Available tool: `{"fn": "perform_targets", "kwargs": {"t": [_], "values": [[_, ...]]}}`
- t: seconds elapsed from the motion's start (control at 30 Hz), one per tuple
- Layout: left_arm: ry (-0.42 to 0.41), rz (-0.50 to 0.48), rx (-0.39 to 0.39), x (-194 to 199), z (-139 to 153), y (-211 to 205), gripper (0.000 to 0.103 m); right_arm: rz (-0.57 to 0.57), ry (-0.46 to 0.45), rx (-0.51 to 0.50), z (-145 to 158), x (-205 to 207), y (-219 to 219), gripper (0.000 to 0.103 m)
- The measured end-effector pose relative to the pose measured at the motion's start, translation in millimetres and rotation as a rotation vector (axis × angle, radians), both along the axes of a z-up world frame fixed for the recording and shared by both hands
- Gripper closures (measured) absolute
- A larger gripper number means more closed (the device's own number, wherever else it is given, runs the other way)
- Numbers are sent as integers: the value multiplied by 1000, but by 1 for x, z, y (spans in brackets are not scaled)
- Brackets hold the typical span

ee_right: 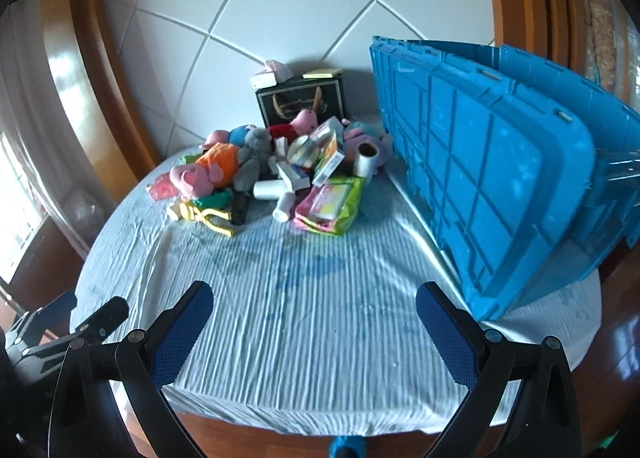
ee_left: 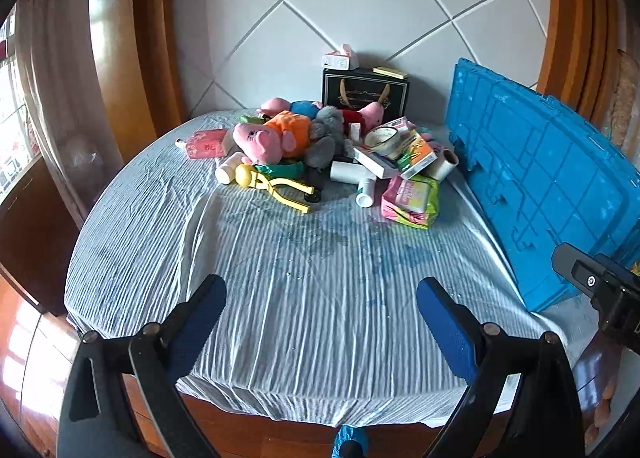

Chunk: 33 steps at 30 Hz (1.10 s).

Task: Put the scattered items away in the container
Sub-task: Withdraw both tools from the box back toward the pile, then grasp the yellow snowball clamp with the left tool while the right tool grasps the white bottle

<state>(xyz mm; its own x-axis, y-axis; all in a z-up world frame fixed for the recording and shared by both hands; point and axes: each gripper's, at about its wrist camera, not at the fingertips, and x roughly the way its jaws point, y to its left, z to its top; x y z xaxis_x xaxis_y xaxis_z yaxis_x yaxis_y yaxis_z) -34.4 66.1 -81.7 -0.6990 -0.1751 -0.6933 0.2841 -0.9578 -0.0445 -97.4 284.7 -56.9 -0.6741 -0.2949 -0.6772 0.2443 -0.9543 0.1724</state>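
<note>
A heap of scattered items lies at the far side of the table: a pink plush pig in orange (ee_left: 272, 138) (ee_right: 204, 170), a grey plush (ee_left: 326, 134) (ee_right: 250, 162), a yellow tool (ee_left: 276, 184) (ee_right: 210, 216), white bottles (ee_left: 366, 194) (ee_right: 283, 207), a pink and green packet (ee_left: 410, 198) (ee_right: 330, 204), tape rolls (ee_left: 446, 164) (ee_right: 366, 160) and small boxes. A blue crate (ee_left: 540, 178) (ee_right: 492, 178) stands at the right, its lid flap raised. My left gripper (ee_left: 320, 322) and right gripper (ee_right: 314, 328) hover open and empty over the near table edge.
A striped pale blue cloth (ee_left: 300, 278) (ee_right: 300, 298) covers the round table. A black box (ee_left: 364, 92) (ee_right: 302, 100) with a tissue pack on top stands against the tiled wall. Wooden frames flank the wall. The right gripper's body (ee_left: 600, 290) shows at the left wrist view's right edge.
</note>
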Motion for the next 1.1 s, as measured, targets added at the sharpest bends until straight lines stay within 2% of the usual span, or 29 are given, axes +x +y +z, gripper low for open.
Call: {"fn": "perform_targets", "kwargs": {"t": [0.17, 0.33, 0.6, 0.8, 1.0, 1.1], "values": [[-47, 56, 32, -42, -24, -35, 6, 26, -47, 3, -26, -52, -22, 0], [-175, 105, 45, -106, -61, -67, 6, 34, -120, 8, -58, -115, -39, 0], [-270, 197, 104, -163, -118, -110, 6, 94, -233, 59, -112, -199, -79, 0], [-280, 250, 155, -202, -138, -144, 6, 148, -249, 96, -133, -230, -109, 0], [-261, 259, 148, -252, -136, -177, 6, 101, -263, 96, -142, -254, -118, 0], [-257, 266, 169, -279, -141, -198, 6, 88, -265, 95, -144, -267, -125, 0]]}}
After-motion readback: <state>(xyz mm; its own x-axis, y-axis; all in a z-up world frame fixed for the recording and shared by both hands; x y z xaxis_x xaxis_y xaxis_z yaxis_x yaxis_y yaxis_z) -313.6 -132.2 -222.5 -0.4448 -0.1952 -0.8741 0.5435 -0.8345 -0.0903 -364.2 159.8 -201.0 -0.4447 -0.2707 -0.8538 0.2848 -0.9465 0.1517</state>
